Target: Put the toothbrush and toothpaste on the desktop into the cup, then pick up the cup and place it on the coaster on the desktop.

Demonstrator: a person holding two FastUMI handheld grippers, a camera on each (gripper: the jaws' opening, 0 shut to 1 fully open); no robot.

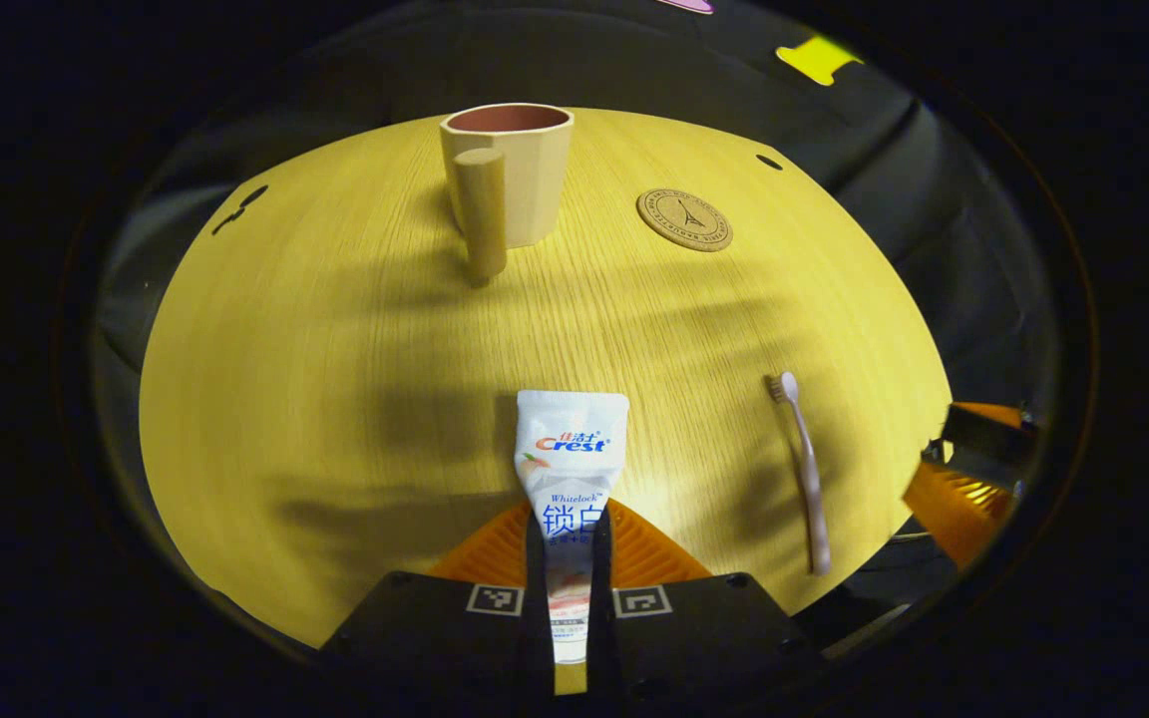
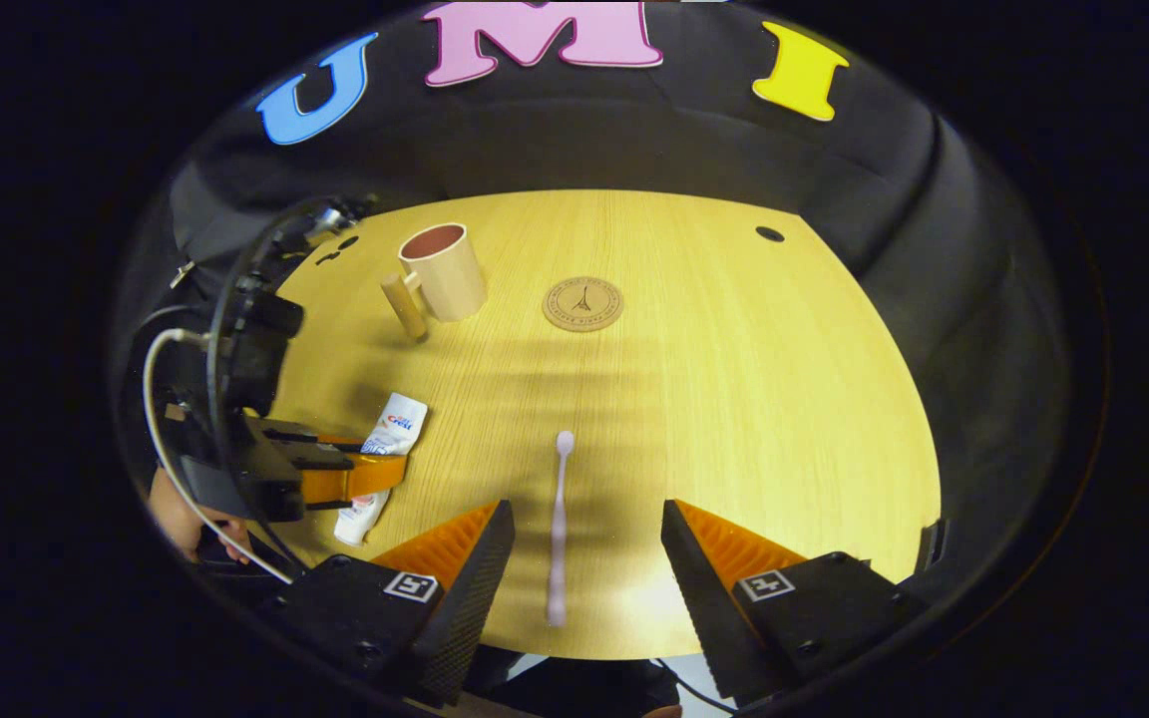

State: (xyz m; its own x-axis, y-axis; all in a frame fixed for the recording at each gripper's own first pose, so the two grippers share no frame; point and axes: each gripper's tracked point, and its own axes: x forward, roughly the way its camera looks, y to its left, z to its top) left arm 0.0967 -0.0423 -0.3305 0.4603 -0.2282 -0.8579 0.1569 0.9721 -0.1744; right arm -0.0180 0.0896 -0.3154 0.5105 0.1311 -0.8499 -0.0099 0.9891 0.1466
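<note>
L tongs [image 1: 571, 558] clamp toothpaste [image 1: 572, 454]; R tongs [image 2: 586, 548] wide astride toothbrush [image 2: 559, 529] nr bench [image 2: 784, 399] edge; cup [image 2: 443, 269], coaster [image 2: 583, 303] far side, open room betw

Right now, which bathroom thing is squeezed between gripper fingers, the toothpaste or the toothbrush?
The toothpaste: the left gripper pinches its tube. The toothbrush lies loose between the right gripper's open fingers.

light: dim booth, warm | shadows: soft bands across desktop [image 1: 335, 349] | edges: fisheye-bent | focus: sharp
</note>
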